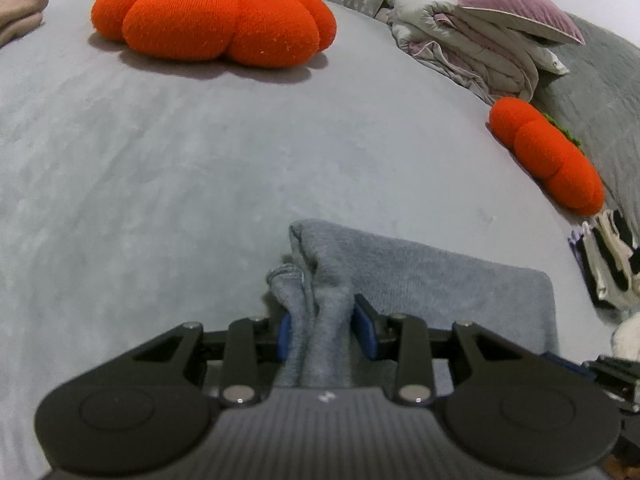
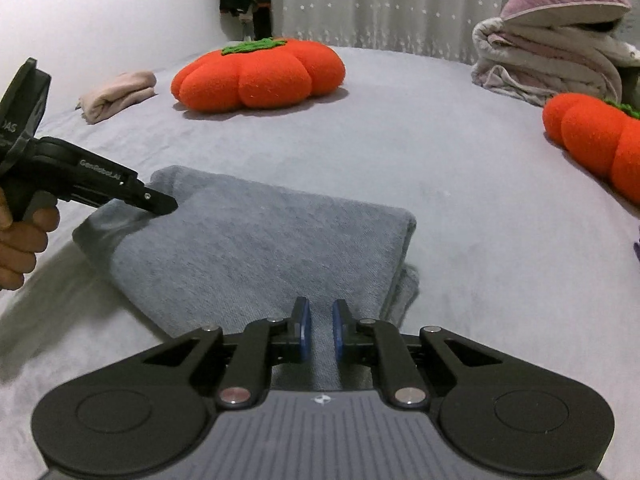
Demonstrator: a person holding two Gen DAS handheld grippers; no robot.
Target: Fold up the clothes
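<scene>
A grey fleecy garment (image 2: 256, 248) lies folded into a rough rectangle on the pale grey bed (image 2: 460, 208). In the left wrist view my left gripper (image 1: 322, 320) is shut on a bunched, raised fold at the left end of the grey garment (image 1: 440, 284). The right wrist view shows that left gripper (image 2: 160, 202) from the side, held by a hand (image 2: 20, 240), pinching the far left corner. My right gripper (image 2: 320, 320) sits at the near edge, its blue pads close together with a strip of the grey cloth between them.
A large orange pumpkin cushion (image 2: 260, 74) lies mid-bed, and a smaller one (image 2: 596, 140) at the right. Folded bedding under a purple pillow (image 2: 552, 52) is stacked far right. A folded beige garment (image 2: 118, 94) rests far left. Black-and-white striped clothing (image 1: 612, 264) lies by the right edge.
</scene>
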